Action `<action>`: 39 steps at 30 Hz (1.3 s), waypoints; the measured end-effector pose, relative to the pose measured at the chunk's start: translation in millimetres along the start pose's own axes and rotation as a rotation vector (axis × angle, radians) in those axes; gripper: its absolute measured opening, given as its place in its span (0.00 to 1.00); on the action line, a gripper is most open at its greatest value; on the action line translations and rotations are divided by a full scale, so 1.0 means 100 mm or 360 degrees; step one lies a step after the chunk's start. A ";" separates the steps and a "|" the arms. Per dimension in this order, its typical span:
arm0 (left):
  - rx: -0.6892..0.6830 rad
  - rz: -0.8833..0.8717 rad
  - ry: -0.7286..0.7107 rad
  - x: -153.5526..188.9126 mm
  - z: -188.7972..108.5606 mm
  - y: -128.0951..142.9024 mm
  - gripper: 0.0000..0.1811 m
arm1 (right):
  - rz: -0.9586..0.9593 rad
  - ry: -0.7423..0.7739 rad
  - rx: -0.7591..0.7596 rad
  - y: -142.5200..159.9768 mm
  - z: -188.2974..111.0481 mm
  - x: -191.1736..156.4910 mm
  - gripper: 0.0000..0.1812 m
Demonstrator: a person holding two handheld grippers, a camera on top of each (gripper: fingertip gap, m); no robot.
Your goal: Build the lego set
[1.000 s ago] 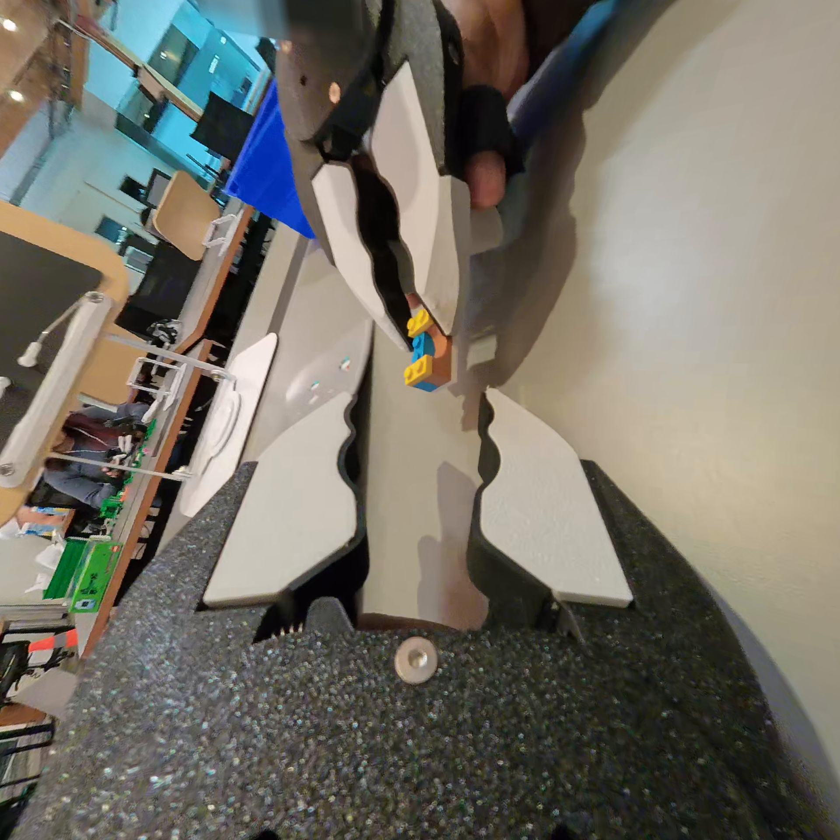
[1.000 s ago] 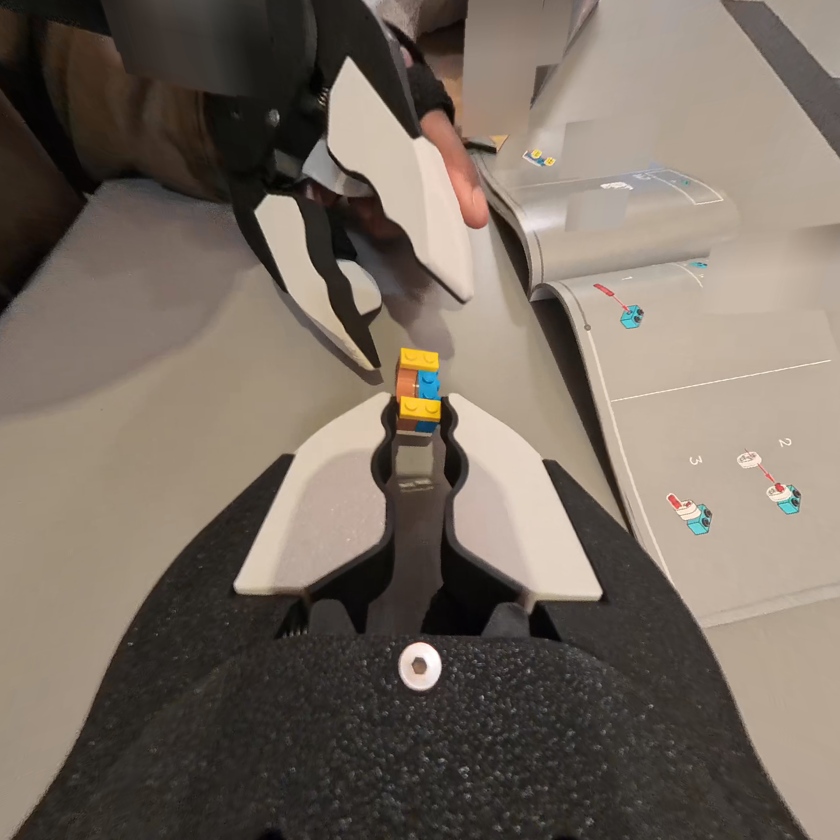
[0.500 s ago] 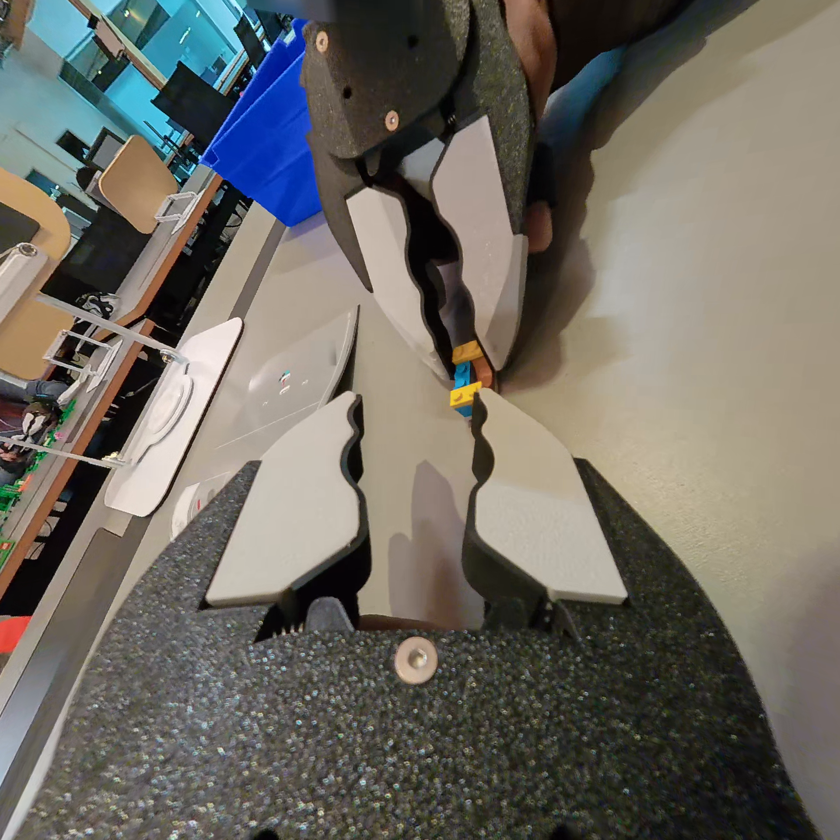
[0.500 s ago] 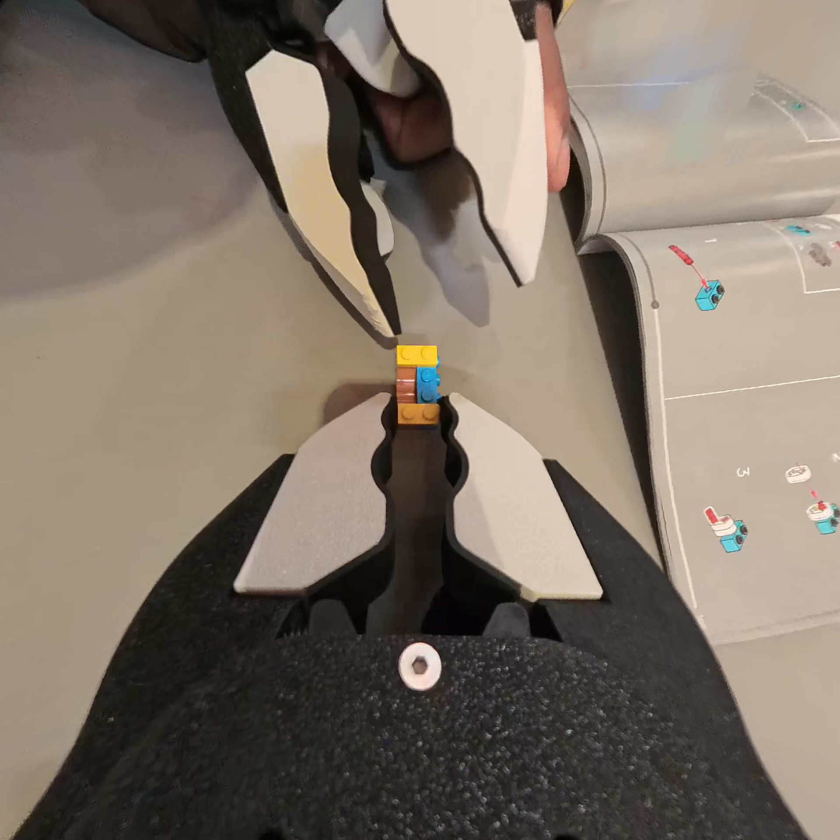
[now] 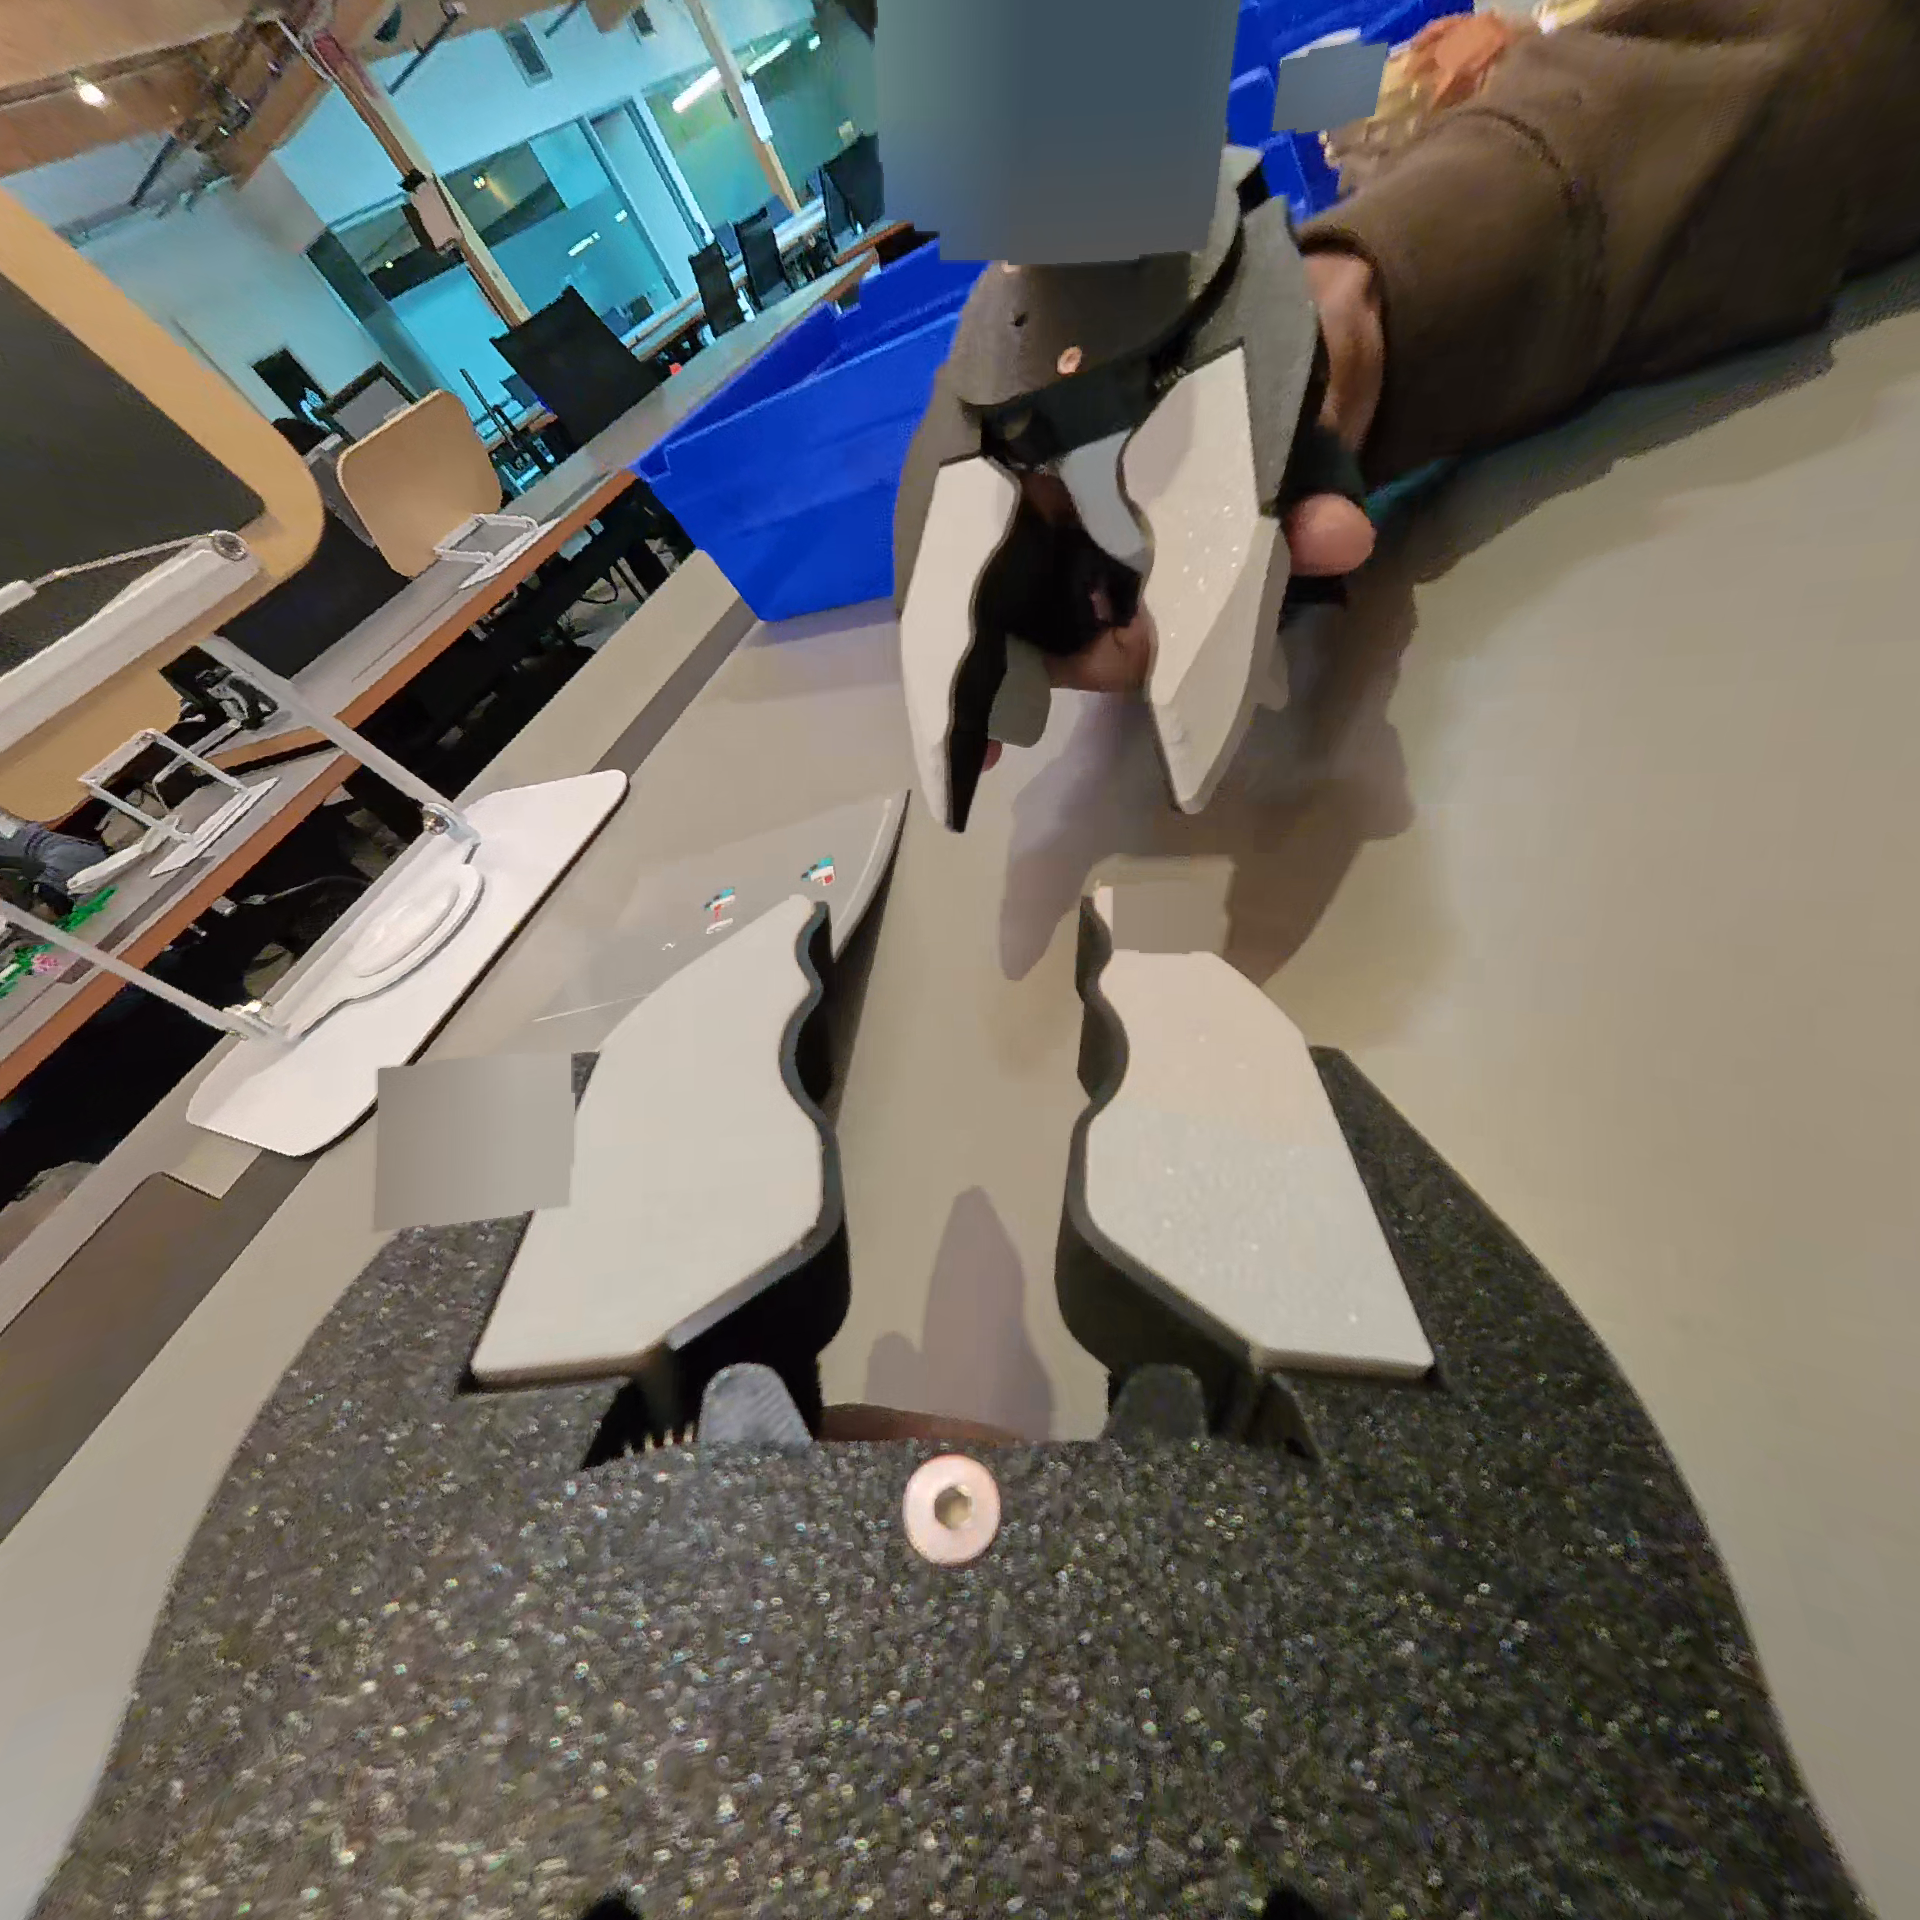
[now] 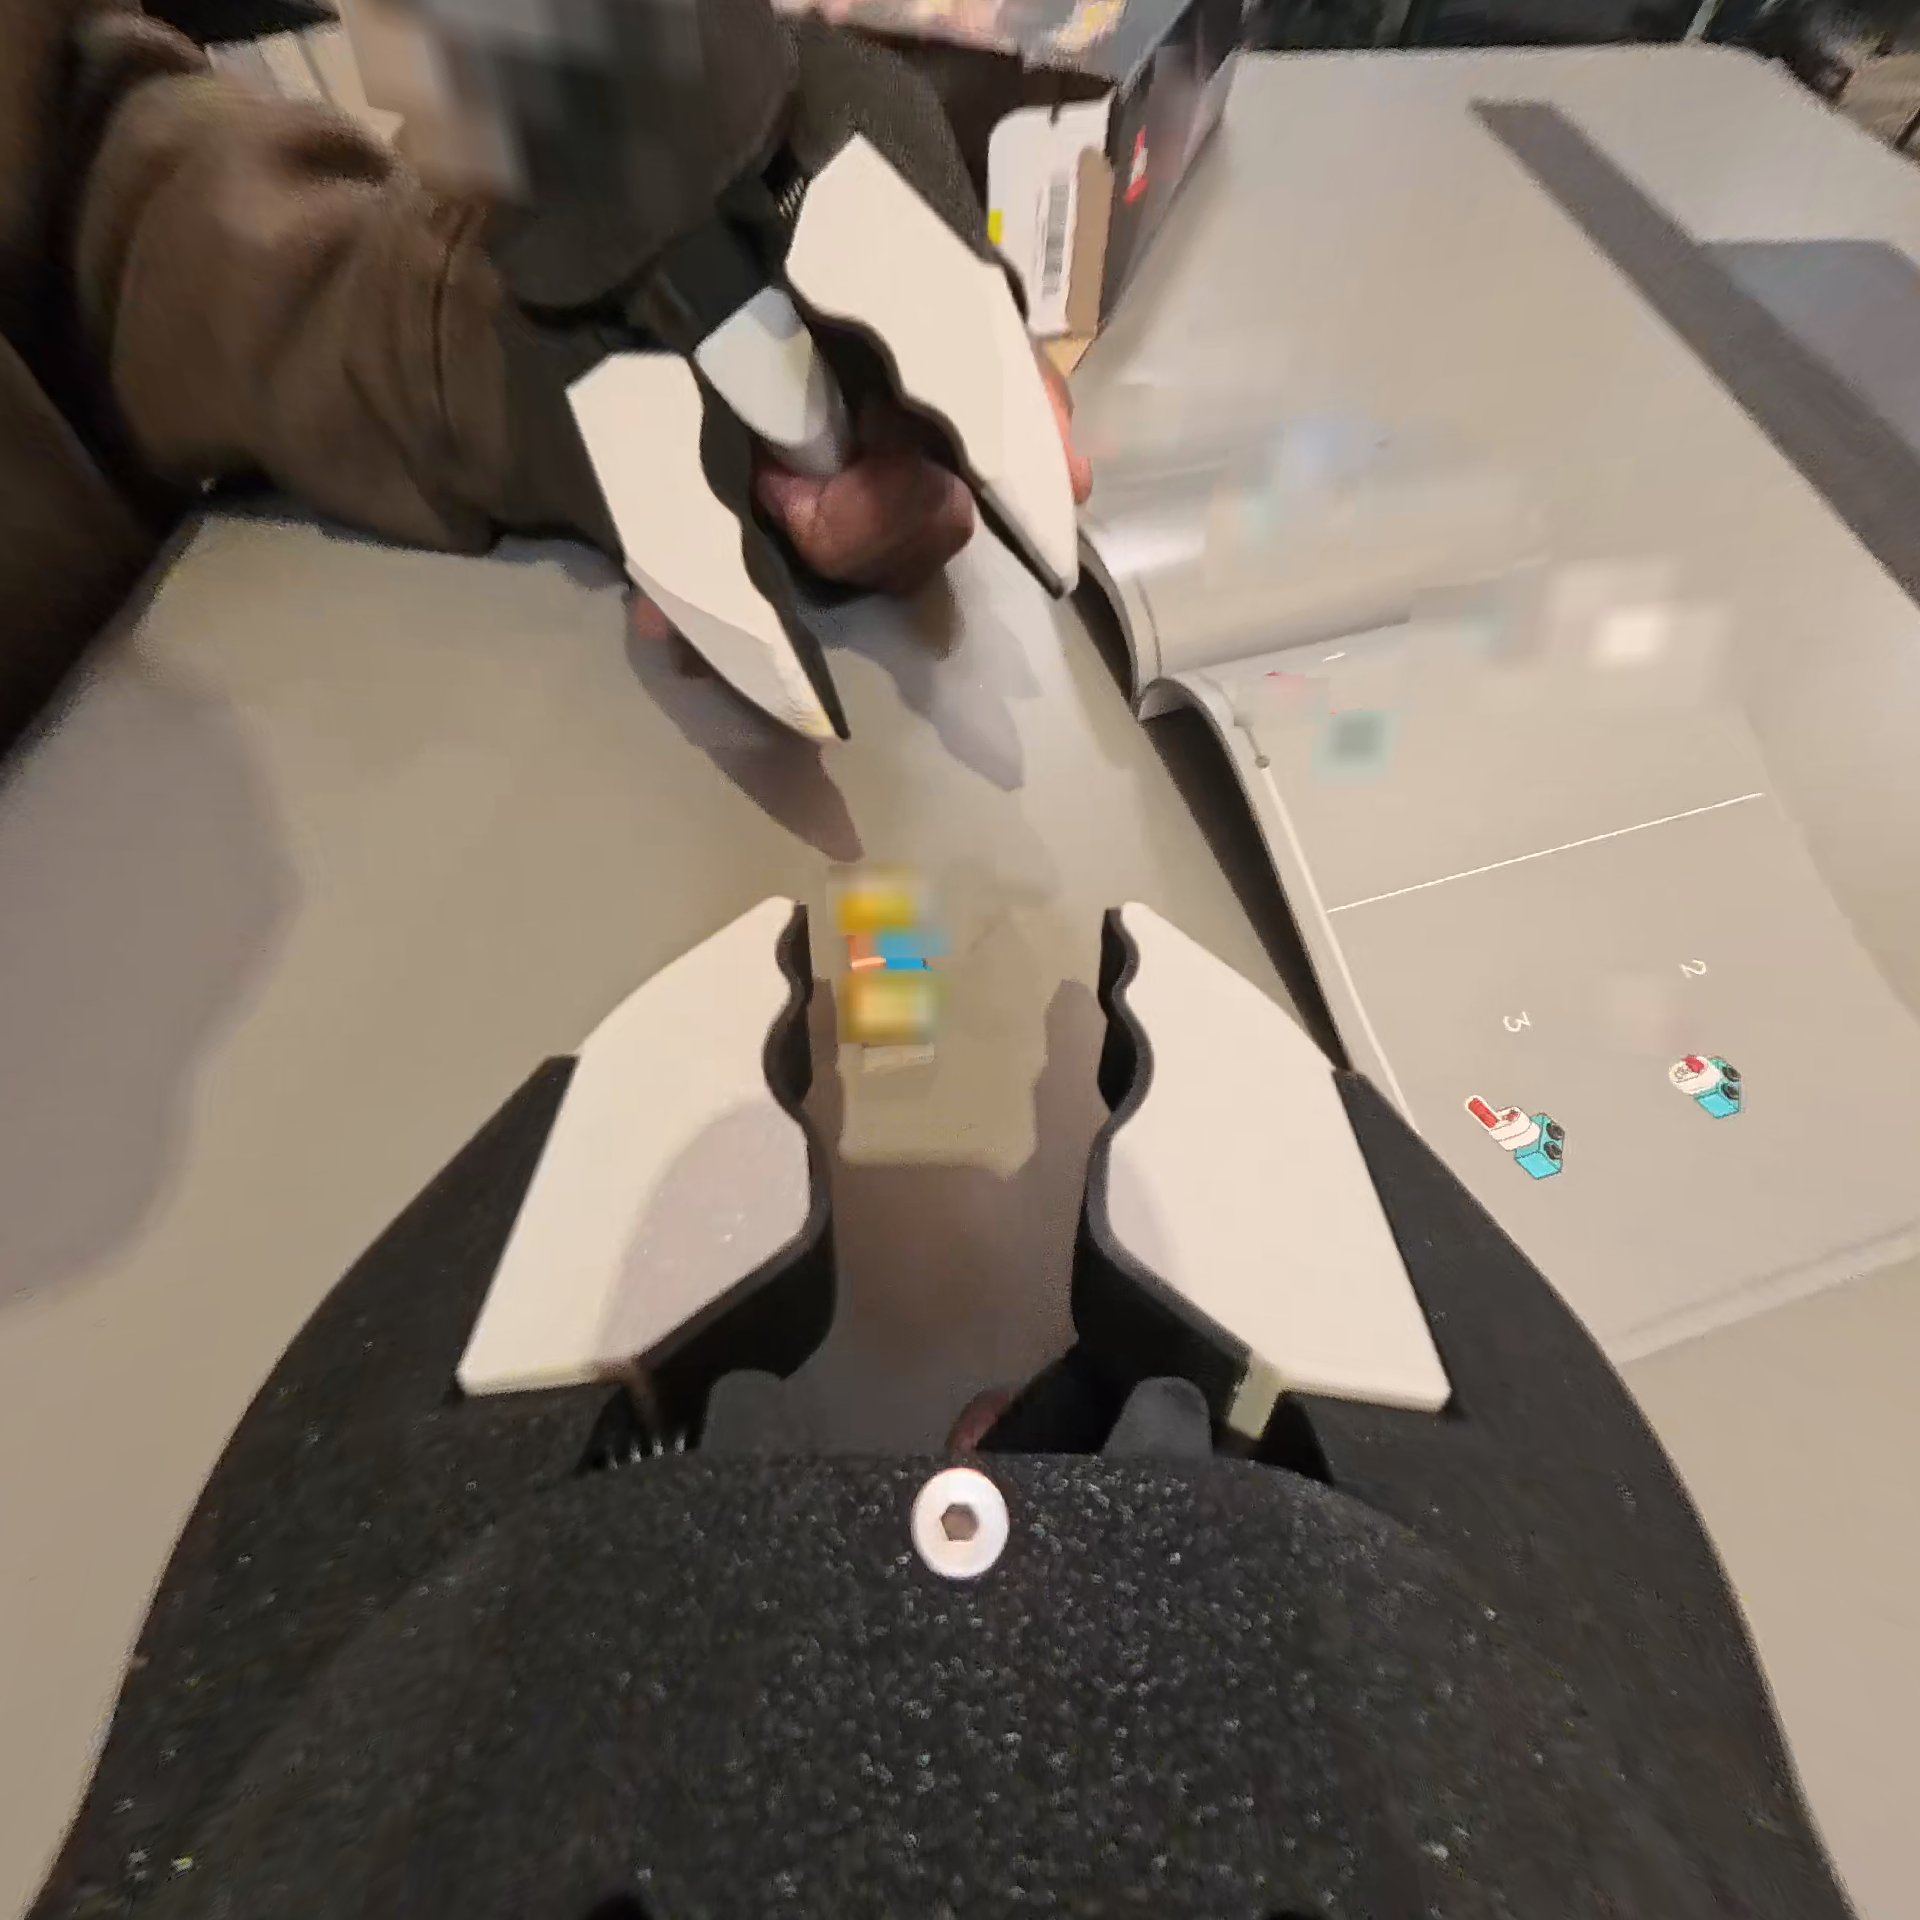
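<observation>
Here the right gripper [image 6: 951,920], black-bodied with pale grey fingers, hangs just over the flat grey table [image 6: 312,883] with its jaws spread and nothing between the pads. The small lego assembly of yellow, blue and brown bricks [image 6: 888,961] sits in the gap near the fingertips, closer to the left-hand finger, and apparently down on the table; the picture is smeared there, so whether it touches that finger cannot be told.

Judging by this, the step in hand is setting the little build down or taking a fresh hold of it. To do it well, the right gripper should centre the stack between its fingers first, then close squarely on the flat brick sides, not on a corner or on the blue brick that juts to one side, since an off-centre squeeze could tip it or pry the bricks apart.

The stack reads as a yellow brick at each end with a brown and a blue piece between them, lying on its side; its studs are too blurred to make out.

Farther on, the left gripper [image 6: 945,665] of the same make points down toward the build, jaws apart and empty, held in a hand with a brown sleeve. In the left wrist view its own fingers [image 5: 1226,1174] likewise stand parted over bare table, and the build is not visible there.

To the right lies the open grey instruction booklet [image 6: 1558,935].
</observation>
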State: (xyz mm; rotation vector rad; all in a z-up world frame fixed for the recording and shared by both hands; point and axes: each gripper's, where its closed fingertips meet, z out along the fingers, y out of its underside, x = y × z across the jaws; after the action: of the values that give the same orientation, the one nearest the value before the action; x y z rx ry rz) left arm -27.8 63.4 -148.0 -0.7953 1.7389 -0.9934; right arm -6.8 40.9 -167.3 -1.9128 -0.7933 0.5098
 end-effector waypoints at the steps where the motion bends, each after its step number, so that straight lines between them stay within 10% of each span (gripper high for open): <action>1: 0.0021 -0.0017 -0.0007 -0.02 -0.01 -0.01 0.25 | 0.0028 -0.0005 0.0048 -0.04 -0.03 -0.03 0.30; 10: 0.0026 -0.0018 -0.0040 -0.06 -0.05 0.00 0.24 | 0.0240 0.0128 0.0297 -0.45 -0.63 -0.17 0.25; 15: 0.0025 -0.0035 -0.0072 -0.10 -0.05 0.00 0.23 | 0.0322 0.0520 0.0377 -0.67 -1.78 -0.08 0.19; 20: -0.0009 -0.0007 -0.0052 -0.07 -0.03 0.02 0.23 | 0.0032 0.0920 -0.0465 0.06 -2.78 0.62 0.12; 26: -0.0019 0.0038 -0.0055 -0.04 -0.02 0.03 0.22 | 0.0210 0.0469 -0.1145 1.29 -2.64 1.25 0.13; 39: -0.0039 -0.0010 -0.0057 -0.08 -0.01 0.05 0.21 | 0.0167 0.0306 -0.1342 1.63 -2.48 1.56 0.16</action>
State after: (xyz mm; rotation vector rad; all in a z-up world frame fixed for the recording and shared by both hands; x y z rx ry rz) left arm -26.4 72.4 -149.0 -0.8301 1.7219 -0.9583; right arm 312.7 -54.2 -205.0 -2.7354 -0.8557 0.0233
